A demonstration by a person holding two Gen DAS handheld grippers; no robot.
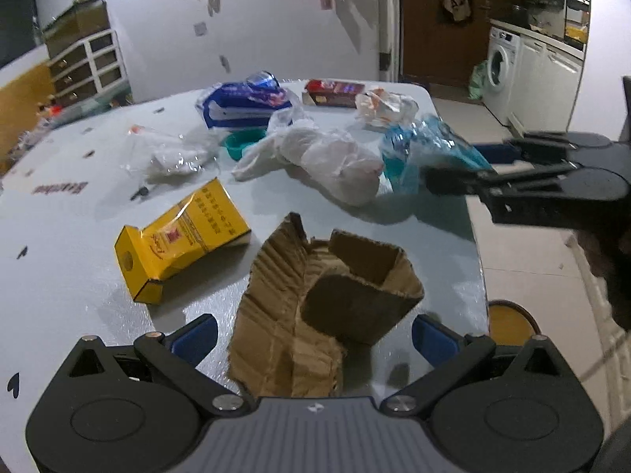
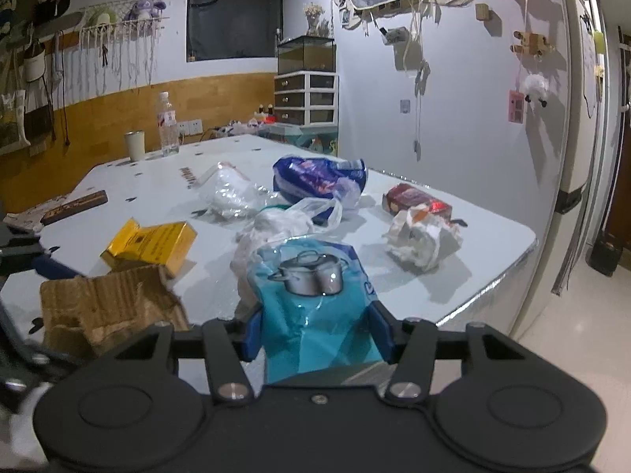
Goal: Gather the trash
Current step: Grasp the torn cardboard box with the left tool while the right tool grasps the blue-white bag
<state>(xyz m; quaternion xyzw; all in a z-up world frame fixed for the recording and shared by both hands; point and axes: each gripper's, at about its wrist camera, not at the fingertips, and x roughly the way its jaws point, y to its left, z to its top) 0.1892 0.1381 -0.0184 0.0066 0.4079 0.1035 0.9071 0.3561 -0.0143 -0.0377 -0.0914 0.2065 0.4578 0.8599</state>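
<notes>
Torn brown cardboard [image 1: 315,303] lies on the white table [image 1: 59,276] between the wide-apart fingers of my left gripper [image 1: 313,335], which is open; the pads do not press on it. My right gripper [image 2: 317,331] is shut on a light blue plastic pouch [image 2: 311,283] printed with a pot, held just above the table's near edge. From the left wrist view that right gripper [image 1: 453,165] comes in from the right with the pouch [image 1: 426,146]. A yellow box [image 1: 181,236] lies left of the cardboard. A white plastic bag [image 1: 323,157] sits mid-table.
Further back lie a dark blue package [image 1: 244,102], a red box [image 1: 333,92], crumpled white wrapping [image 1: 384,108], a clear bag [image 1: 169,153] and a teal dish [image 1: 240,144]. A bottle [image 2: 167,126] and cup [image 2: 135,146] stand at the far end. A yellow stool [image 1: 510,323] stands beside the table.
</notes>
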